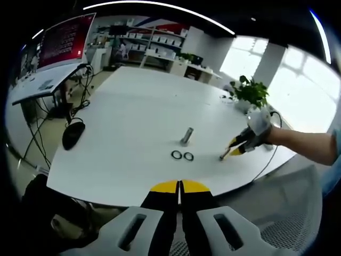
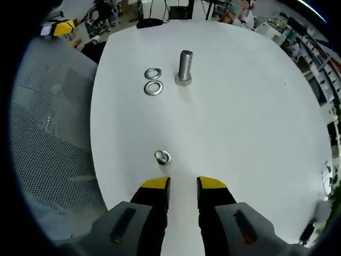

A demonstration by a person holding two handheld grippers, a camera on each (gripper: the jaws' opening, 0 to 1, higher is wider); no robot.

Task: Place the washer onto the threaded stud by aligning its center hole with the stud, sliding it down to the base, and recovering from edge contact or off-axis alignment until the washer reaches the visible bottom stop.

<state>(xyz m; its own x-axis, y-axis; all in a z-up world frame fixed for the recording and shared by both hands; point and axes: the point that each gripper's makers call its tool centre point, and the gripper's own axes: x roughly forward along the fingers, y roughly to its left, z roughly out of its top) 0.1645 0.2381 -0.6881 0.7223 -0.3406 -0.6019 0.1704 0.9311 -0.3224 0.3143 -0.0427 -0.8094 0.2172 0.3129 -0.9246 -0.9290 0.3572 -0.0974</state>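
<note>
Standing upright on the white tabletop (image 2: 240, 106), the threaded stud (image 2: 184, 66) sits on its hex base at about 12 o'clock in the right gripper view, with bare surface open all round it except at 9 o'clock, where two washers (image 2: 153, 81) lie flat, just beside each other and near the stud. A third, smaller washer (image 2: 162, 157) lies alone well apart from them, close ahead of the right gripper (image 2: 183, 191), whose yellow-tipped jaws stand parted with tabletop visible between them; nothing is held. The tabletop's curved edge runs down the 9 o'clock side of that view, with a grey mesh chair (image 2: 48, 133) beyond it.

In the left gripper view the left gripper (image 1: 179, 188) rises at 6 o'clock, jaws pressed together with only a thin seam between the yellow tips, hanging just past the near edge of the tabletop (image 1: 133, 117). The stud (image 1: 186, 136) stands near the middle, the two washers (image 1: 182, 155) lying side by side just on its 6 o'clock side. At 3 o'clock the right gripper (image 1: 226, 155) enters, held in a gloved hand (image 1: 258, 125), its tips low near the surface and well apart from the stud. A black mouse (image 1: 73, 133) lies near the 9 o'clock edge and a potted plant (image 1: 249, 92) stands at 2 o'clock. Beyond are desks, shelving, a red screen (image 1: 66, 38) and bright windows.
</note>
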